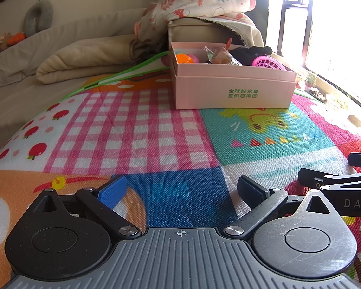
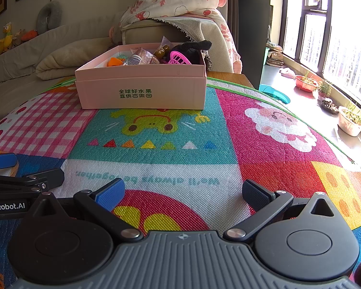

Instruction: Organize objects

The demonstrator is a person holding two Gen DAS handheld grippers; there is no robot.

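Both grippers, left gripper (image 1: 181,191) and right gripper (image 2: 183,193), sit empty with fingers apart well short of the pink fruit box (image 2: 142,91), already heaped with toys, so dropping more in risks the pink basket (image 2: 179,59) spilling over the rim.

The left gripper (image 1: 181,190) is hovering low over the play mat (image 1: 137,130), jaws spread wide and empty, while the pink box (image 1: 233,84) is sitting near the mat's far edge.

matt cardboard box (image 2: 142,91), woven mat (image 2: 228,149)
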